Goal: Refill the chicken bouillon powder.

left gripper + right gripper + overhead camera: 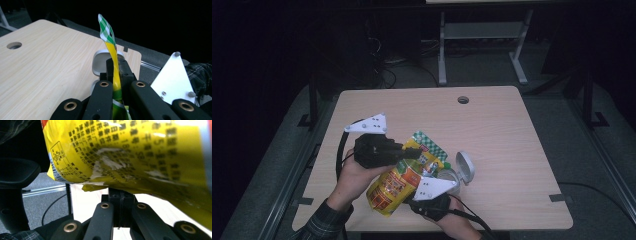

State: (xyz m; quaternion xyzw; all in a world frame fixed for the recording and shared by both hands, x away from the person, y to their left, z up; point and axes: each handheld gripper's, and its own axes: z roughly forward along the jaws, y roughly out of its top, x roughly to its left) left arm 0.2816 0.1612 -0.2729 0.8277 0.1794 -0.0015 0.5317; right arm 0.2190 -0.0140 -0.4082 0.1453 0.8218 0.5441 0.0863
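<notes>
The left tool (115, 75) is clamped on the upper part of a yellow snack bag (401, 181), its two black jaws pressed flat against the thin foil from either side; in the left gripper view the bag's green-checked top edge (106, 30) rises upright beyond the jaw tips and curls slightly. The right tool (121, 192) grips the same bag along its lower edge, jaws closed on the crimped yellow seam, with the printed back of the bag spreading above and beyond them. Held between the two tools, the bag hangs tilted above the bench (492, 130), clear of the wood. Just past the left tool's jaws, partly hidden behind the bag, stands a grey round container (449, 177) with its hinged lid (465, 166) flipped open and standing up; it sits directly beside the right tool's grey three-cornered plate (433, 187). Farther off, a cable hole (463, 99) lies near the bench's far edge, and beyond that a white frame (482, 45) stands on the dark floor. The left hand (354, 177) comes in from below at a slant, its plaid sleeve (324, 222) at the bench's near edge, and that tool points across toward the right. The right hand (452, 220) comes in from the near edge, and its tool points away from the person.
</notes>
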